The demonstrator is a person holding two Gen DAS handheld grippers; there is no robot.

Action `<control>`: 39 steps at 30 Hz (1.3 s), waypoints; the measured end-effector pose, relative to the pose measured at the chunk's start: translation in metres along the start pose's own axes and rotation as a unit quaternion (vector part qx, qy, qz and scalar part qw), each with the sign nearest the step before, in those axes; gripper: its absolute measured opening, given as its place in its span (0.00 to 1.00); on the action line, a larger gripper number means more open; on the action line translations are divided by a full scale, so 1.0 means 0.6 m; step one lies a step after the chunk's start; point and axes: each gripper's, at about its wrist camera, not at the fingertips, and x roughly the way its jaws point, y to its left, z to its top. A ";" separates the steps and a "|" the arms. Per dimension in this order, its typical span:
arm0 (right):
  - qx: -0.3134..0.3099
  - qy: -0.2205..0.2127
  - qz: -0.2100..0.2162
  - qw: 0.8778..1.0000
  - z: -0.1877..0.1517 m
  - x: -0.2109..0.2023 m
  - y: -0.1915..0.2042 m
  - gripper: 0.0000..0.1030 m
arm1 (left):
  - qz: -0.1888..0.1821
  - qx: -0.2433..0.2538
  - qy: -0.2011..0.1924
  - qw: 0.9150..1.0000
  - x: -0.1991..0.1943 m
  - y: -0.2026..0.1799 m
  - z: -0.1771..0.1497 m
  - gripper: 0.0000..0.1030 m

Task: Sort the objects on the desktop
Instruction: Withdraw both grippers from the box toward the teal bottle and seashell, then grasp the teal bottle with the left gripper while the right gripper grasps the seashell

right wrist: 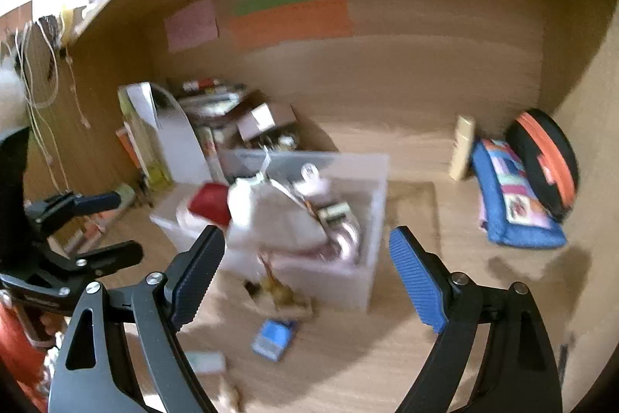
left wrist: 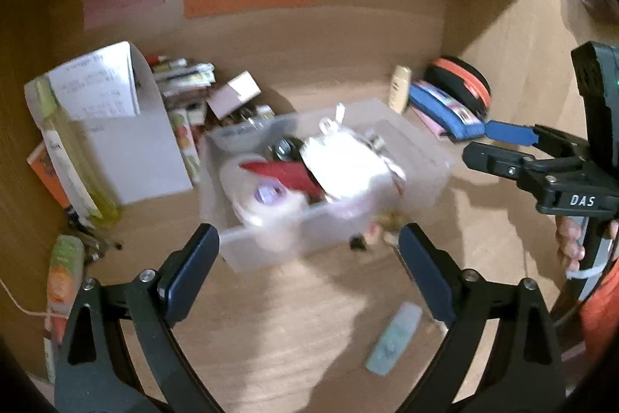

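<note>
One full clear bin (left wrist: 421,142) sits mid-desk (right wrist: 445,297), books (left wrist: 182,76) behind, while left gripper (left wrist: 309,273) and right gripper (right wrist: 307,277) gape empty.

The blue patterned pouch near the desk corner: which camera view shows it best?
The right wrist view: the blue patterned pouch shows its whole top there. In the left wrist view it lies edge-on, its patches barely visible.
</note>
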 end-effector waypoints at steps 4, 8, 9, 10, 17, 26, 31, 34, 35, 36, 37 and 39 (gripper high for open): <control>-0.029 0.016 -0.040 0.999 -0.041 -0.009 0.015 0.83 | -0.016 0.008 0.018 1.000 0.007 -0.019 -0.030 0.92; -0.053 0.035 -0.051 0.997 -0.080 -0.009 0.034 0.83 | -0.031 0.009 0.041 0.999 0.019 -0.036 -0.064 0.92; -0.057 0.039 -0.050 0.996 -0.089 -0.009 0.038 0.83 | -0.036 0.008 0.048 0.998 0.023 -0.038 -0.071 0.92; -0.062 0.045 -0.046 0.996 -0.099 -0.008 0.043 0.81 | -0.040 0.007 0.055 0.998 0.027 -0.040 -0.078 0.92; -0.080 0.096 0.010 0.992 -0.150 0.013 0.079 0.64 | -0.048 -0.001 0.067 0.997 0.028 -0.031 -0.111 0.92; -0.100 0.136 0.046 0.985 -0.178 0.041 0.109 0.27 | -0.049 0.013 0.072 0.996 0.028 -0.041 -0.126 0.92; -0.106 0.137 0.046 0.984 -0.185 0.037 0.109 0.15 | -0.057 0.028 0.081 0.995 0.045 -0.060 -0.125 0.87; -0.100 0.136 0.045 0.985 -0.187 0.033 0.101 0.15 | -0.061 0.038 0.091 0.993 0.059 -0.072 -0.122 0.78; -0.098 0.136 0.043 0.985 -0.184 0.032 0.098 0.15 | -0.059 0.040 0.094 0.993 0.065 -0.075 -0.121 0.78; -0.095 0.135 0.041 0.985 -0.183 0.030 0.093 0.15 | -0.060 0.040 0.096 0.993 0.069 -0.077 -0.121 0.78; -0.091 0.132 0.039 0.986 -0.181 0.027 0.087 0.15 | -0.061 0.040 0.098 0.993 0.072 -0.079 -0.121 0.77; -0.082 0.129 0.037 0.988 -0.176 0.022 0.076 0.15 | -0.062 0.041 0.100 0.992 0.077 -0.083 -0.119 0.72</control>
